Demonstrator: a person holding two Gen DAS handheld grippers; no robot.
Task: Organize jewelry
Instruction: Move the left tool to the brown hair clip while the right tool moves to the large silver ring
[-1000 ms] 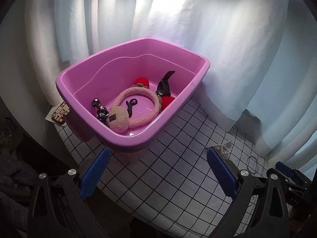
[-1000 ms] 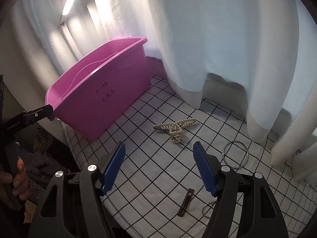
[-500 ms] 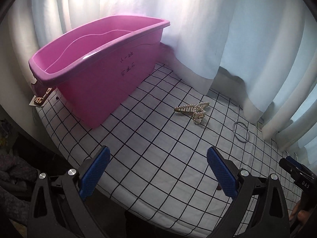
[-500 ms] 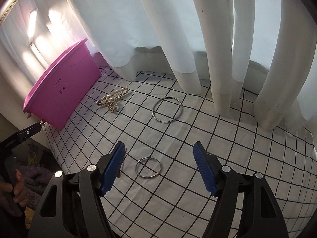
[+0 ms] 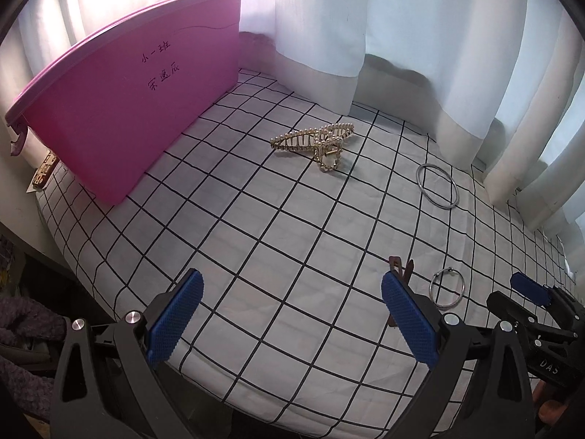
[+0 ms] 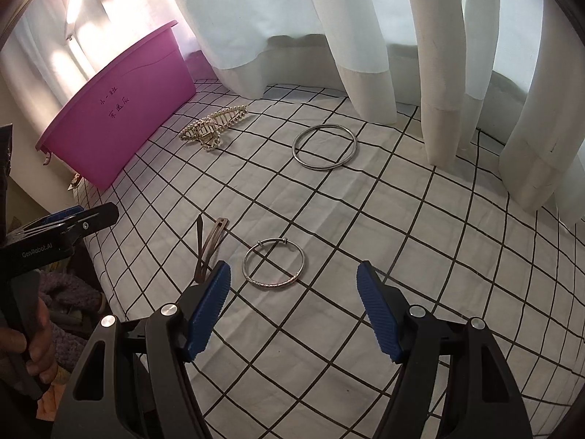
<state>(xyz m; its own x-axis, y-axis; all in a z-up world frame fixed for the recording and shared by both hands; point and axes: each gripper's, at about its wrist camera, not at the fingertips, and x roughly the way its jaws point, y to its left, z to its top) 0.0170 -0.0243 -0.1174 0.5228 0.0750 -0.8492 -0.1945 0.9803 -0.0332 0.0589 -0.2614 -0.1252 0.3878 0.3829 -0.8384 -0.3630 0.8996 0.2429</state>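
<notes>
Just ahead of right gripper [image 6: 292, 305]: bangle [image 6: 274, 268]; untouched.

A home, likely a bedroom: a bed [image 5: 278, 256] under a white black-grid sheet, sheer white curtains [image 6: 384, 36] hanging along its far edge with daylight behind, a pink tub [image 5: 120, 109] with handwritten characters, and hair clips and bangles loose on the sheet.

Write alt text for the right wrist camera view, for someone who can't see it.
The open right gripper hovers over a grid-patterned cloth, empty, just short of a small silver bangle. Beyond lie a brown hair clip, a larger silver ring, a pearl claw clip and a pink bin.
</notes>
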